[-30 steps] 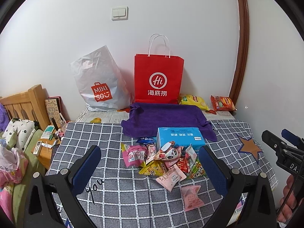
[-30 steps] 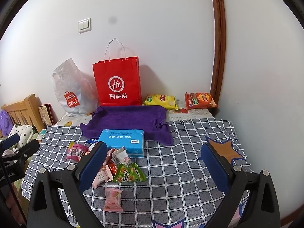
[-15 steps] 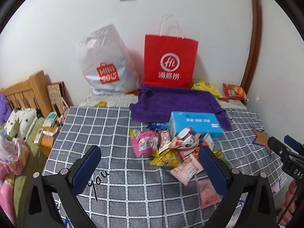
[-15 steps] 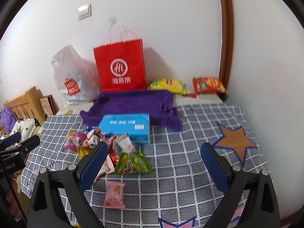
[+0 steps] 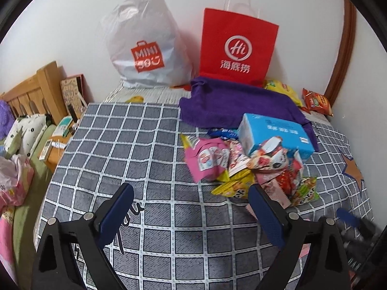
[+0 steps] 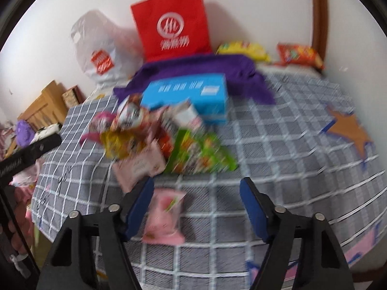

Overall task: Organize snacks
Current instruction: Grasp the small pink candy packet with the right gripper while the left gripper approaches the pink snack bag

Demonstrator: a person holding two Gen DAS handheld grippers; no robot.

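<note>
snack pile (image 5: 251, 166) | grid-checked bedspread (image 5: 135, 149) | white wall (image 5: 72, 24) behind

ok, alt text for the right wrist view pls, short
Blurred fisheye view: the right gripper, jaws closing but not yet touching anything, hangs over a pink snack packet lying alone on a grey checked cloth. Behind it lie a snack pile, a blue box, a purple towel and a red paper bag.
</note>
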